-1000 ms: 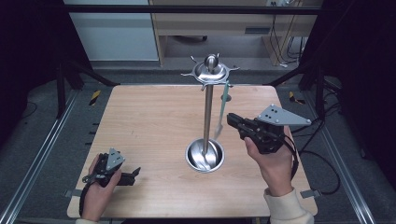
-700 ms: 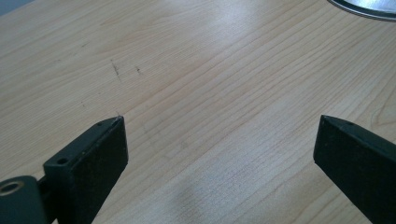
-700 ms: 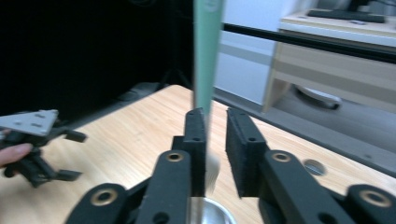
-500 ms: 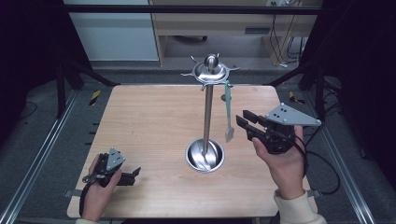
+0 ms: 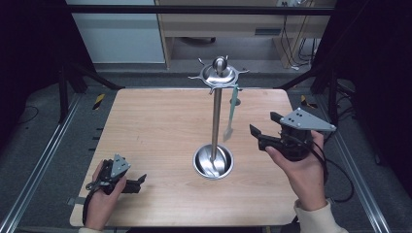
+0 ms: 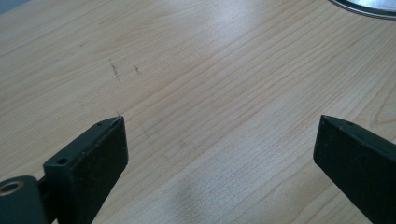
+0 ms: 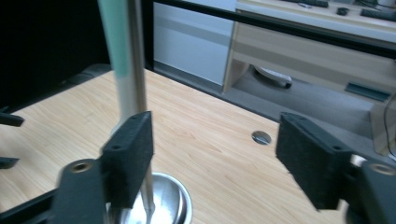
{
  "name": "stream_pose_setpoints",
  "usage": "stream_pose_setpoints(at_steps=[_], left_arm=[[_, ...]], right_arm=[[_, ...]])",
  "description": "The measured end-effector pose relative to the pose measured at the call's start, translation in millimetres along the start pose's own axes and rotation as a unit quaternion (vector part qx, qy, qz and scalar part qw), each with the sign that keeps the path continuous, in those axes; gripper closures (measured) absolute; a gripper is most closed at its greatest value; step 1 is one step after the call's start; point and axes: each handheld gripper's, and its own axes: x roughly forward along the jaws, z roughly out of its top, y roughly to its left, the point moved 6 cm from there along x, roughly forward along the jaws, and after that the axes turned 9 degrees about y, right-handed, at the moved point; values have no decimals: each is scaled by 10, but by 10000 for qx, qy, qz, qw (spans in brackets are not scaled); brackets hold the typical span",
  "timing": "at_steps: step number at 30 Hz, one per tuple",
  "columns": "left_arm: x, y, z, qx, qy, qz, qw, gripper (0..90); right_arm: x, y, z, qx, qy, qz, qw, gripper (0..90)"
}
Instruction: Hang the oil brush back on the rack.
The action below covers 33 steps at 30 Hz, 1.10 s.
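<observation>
A steel stand rises from a round base [image 5: 213, 164] in the middle of the wooden table [image 5: 155, 126], its pole [image 5: 216, 114] topped by a hooked disc [image 5: 219, 74]. A teal utensil [image 5: 232, 114] hangs from one hook. My right gripper [image 5: 263, 124] is held level just right of the utensil, clear of it. Its jaws have just been opening and stand open with nothing between them. In the right gripper view [image 7: 219, 154] the pole [image 7: 137, 70] and the utensil [image 7: 114, 46] show behind the left jaw. My left gripper [image 5: 139, 183] rests open at the front left corner, over bare wood [image 6: 219, 140].
A small round hole [image 7: 261, 137] sits in the table near its far edge. Metal frame rails [image 5: 43, 155] run along both sides of the table. A light cabinet [image 5: 121, 31] and a desk stand behind. The stand's base rim [image 6: 369, 5] lies ahead of the left gripper.
The right gripper was closed at the hanging utensil. It has let go, opened wide and drawn back to the right. The utensil stays on its hook. The left hand has not moved.
</observation>
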Motion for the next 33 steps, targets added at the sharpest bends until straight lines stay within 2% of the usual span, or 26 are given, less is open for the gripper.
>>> stream_pose_setpoints(at_steps=[2, 6, 8, 13, 20, 33], left_arm=[[0, 2, 2, -4, -6, 5, 10000, 27], [-3, 1, 3, -4, -9, 17, 10000, 27], [-2, 1, 0, 0, 8, 20, 10000, 27], [-2, 4, 0, -11, -3, 14, 10000, 27], [-3, 2, 1, -10, -2, 31, 10000, 27], [0, -2, 0, 8, 10, 25, 10000, 27]], right_arm=[[-6, -27, -22, 4, 28, -27, 10000, 212], [-15, -91, -100, -225, 126, -166, 9995, 126], [-18, -124, -153, -353, 201, -260, 9988, 118], [-24, -194, -290, -403, 285, -205, 9986, 83], [5, -248, -503, -348, 458, -146, 9982, 74], [135, -312, -952, -133, 788, -316, 9963, 106]])
